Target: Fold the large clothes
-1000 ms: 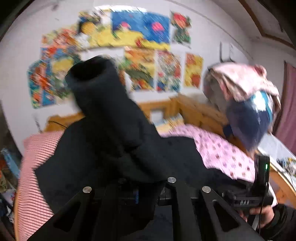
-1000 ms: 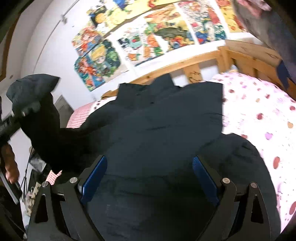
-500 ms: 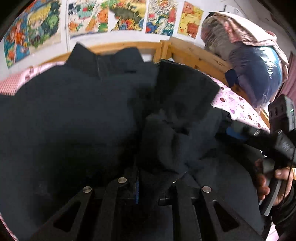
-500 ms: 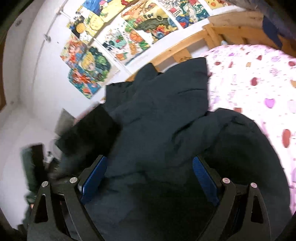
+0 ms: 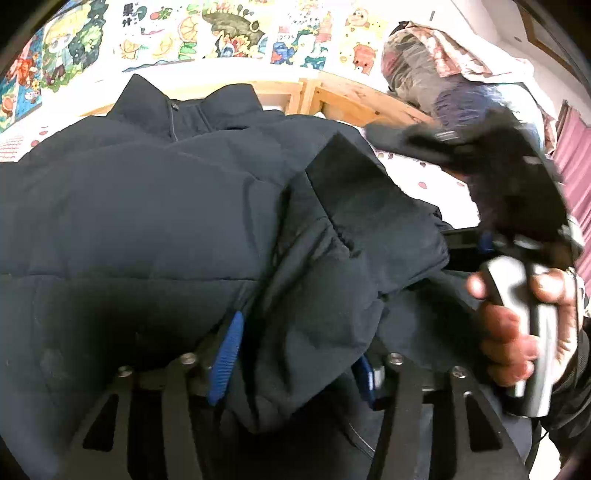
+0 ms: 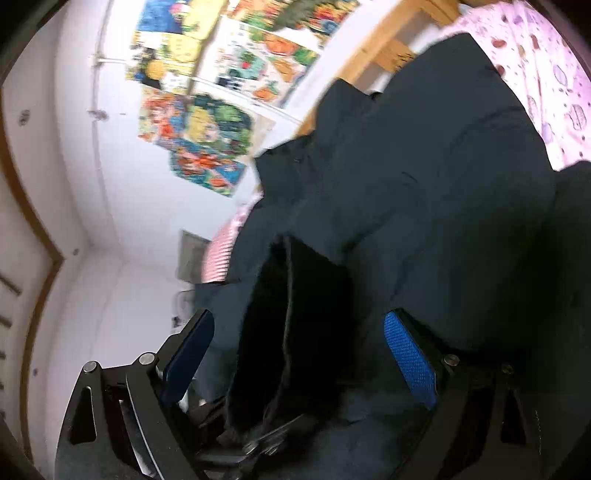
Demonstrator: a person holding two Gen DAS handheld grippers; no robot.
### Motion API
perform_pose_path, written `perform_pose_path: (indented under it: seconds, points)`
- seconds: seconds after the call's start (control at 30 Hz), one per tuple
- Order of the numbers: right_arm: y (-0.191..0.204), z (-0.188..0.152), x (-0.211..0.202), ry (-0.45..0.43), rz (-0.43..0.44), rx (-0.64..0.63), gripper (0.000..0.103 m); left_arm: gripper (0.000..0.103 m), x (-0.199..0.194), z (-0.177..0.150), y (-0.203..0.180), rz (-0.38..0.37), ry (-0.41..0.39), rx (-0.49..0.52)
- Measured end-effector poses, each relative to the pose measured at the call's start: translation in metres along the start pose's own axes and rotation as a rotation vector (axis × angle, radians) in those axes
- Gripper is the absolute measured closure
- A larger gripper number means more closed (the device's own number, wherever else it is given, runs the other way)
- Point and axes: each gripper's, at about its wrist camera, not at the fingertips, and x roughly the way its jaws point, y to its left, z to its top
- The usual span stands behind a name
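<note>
A dark navy padded jacket [image 5: 147, 206] lies spread on the bed, collar toward the headboard. One sleeve [image 5: 354, 229] is folded across its chest, cuff pointing up. My left gripper [image 5: 295, 365] is open, and the sleeve's lower part lies loose between its blue pads [image 5: 225, 354]. In the right wrist view the same jacket [image 6: 443, 177] fills the frame. My right gripper [image 6: 299, 358] is open wide, with a dark blurred fold of sleeve [image 6: 291, 314] standing between its fingers. A hand [image 5: 509, 332] holds the right gripper's grey handle at the jacket's right edge.
The jacket rests on a bed with a pink spotted sheet [image 6: 554, 74] and a wooden headboard [image 5: 332, 96]. A bundle of clothes [image 5: 443, 74] hangs at the right. Colourful posters [image 5: 221, 33] cover the white wall behind.
The left gripper carried the sleeve from up in the air down across the jacket's chest, then opened. The right gripper stayed open and swung left and tilted.
</note>
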Motion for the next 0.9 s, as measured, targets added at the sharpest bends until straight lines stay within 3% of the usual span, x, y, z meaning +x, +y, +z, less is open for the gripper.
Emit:
perform_pose_path:
  seconds: [0.03,0.07,0.23,0.33,0.53,0.7,0.9]
  points:
    - [0.001,-0.001,0.006,0.005,-0.011,0.005,0.014,0.048,-0.003,-0.001,0.000,-0.002,-0.003,-0.005]
    - [0.003,-0.002,0.010,0.008,-0.011,0.005,0.024,0.047,-0.006,-0.002,0.000,-0.006,-0.004,-0.015]
    - [0.022,-0.005,0.017,0.040,-0.100,-0.059,0.093,0.041,-0.039,-0.006,0.011,-0.055,-0.045,-0.129]
    - [0.045,0.000,0.009,0.030,-0.102,-0.124,0.095,0.033,-0.068,-0.009,0.019,-0.028,-0.094,-0.177]
    - [0.126,0.038,-0.028,-0.090,-0.014,-0.239,0.096,0.027,-0.123,-0.011,0.047,0.036,-0.179,-0.239]
    - [0.199,0.086,-0.054,-0.183,0.010,-0.307,0.097,0.026,-0.153,-0.017,0.077,0.214,-0.197,-0.212]
    - [0.212,0.125,-0.101,-0.306,-0.004,-0.258,0.098,0.026,-0.154,-0.023,0.125,0.304,-0.156,-0.270]
